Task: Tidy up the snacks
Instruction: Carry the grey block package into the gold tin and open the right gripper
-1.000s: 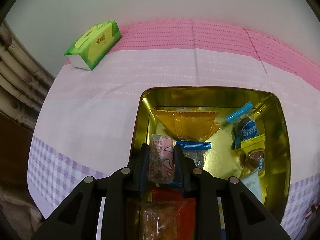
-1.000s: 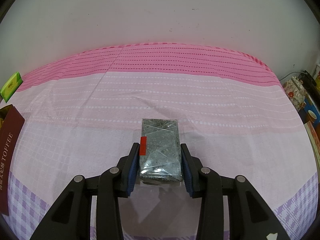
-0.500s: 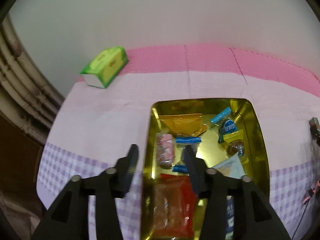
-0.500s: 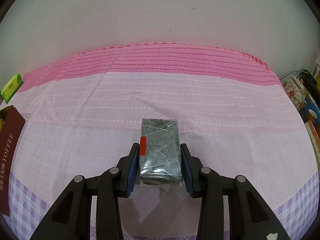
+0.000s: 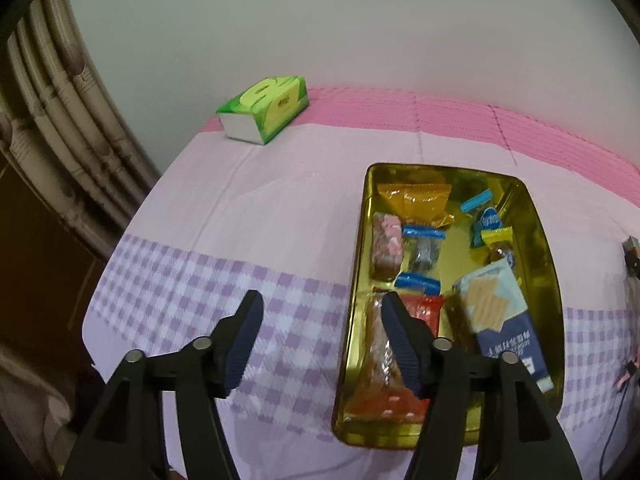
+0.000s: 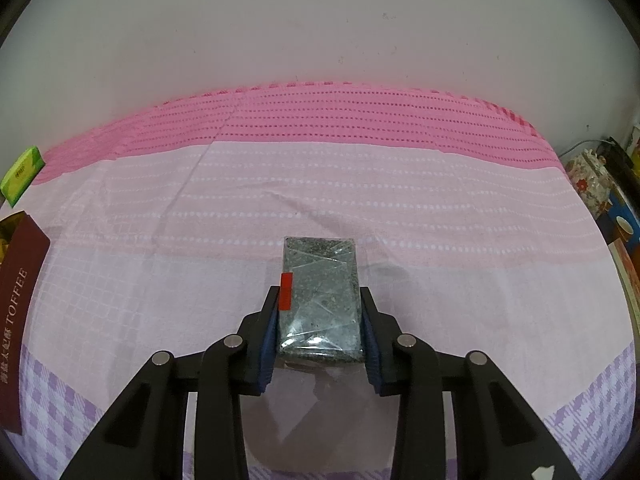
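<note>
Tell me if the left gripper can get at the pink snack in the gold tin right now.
Probably yes: the left gripper is open and empty, and the pink snack lies uncovered in the tin.

plain white wall [image 6: 320, 40] behind a table in pink-and-lilac cloth [image 6: 400, 208], beige pipes [image 5: 60, 120] at left

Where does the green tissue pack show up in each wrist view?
Left wrist: green tissue pack upper left, on the pink cloth by the wall.
Right wrist: same pack at the far left edge.
Shared landmark: the cloth's dark pink band along the wall.
</note>
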Demonstrator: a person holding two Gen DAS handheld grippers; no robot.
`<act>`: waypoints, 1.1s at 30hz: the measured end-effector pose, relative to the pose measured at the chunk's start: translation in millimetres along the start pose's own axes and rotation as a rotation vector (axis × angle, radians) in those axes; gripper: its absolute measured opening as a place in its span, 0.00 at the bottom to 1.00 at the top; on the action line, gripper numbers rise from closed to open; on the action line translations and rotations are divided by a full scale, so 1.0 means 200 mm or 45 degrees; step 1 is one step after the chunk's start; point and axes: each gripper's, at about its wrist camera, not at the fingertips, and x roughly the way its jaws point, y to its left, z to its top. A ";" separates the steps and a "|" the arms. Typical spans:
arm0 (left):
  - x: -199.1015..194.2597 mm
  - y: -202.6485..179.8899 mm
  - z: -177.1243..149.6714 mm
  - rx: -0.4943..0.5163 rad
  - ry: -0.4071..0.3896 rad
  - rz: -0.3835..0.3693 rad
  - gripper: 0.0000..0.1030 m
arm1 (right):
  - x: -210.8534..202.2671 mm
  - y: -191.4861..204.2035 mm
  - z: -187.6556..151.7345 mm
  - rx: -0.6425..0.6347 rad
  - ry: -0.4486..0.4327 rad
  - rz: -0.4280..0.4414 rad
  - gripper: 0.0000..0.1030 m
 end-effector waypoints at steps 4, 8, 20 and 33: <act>-0.01 0.04 -0.02 -0.005 -0.026 0.001 0.64 | 0.00 0.01 0.02 -0.005 0.058 -0.008 0.32; -0.01 0.07 -0.03 -0.015 -0.034 -0.010 0.65 | 0.01 0.01 0.04 0.007 0.111 -0.014 0.33; 0.03 0.15 -0.02 -0.087 0.002 0.001 0.67 | 0.00 0.09 0.07 0.046 0.183 -0.102 0.31; 0.05 0.19 -0.02 -0.142 0.036 -0.010 0.67 | -0.28 0.50 0.20 -0.028 0.043 0.133 0.32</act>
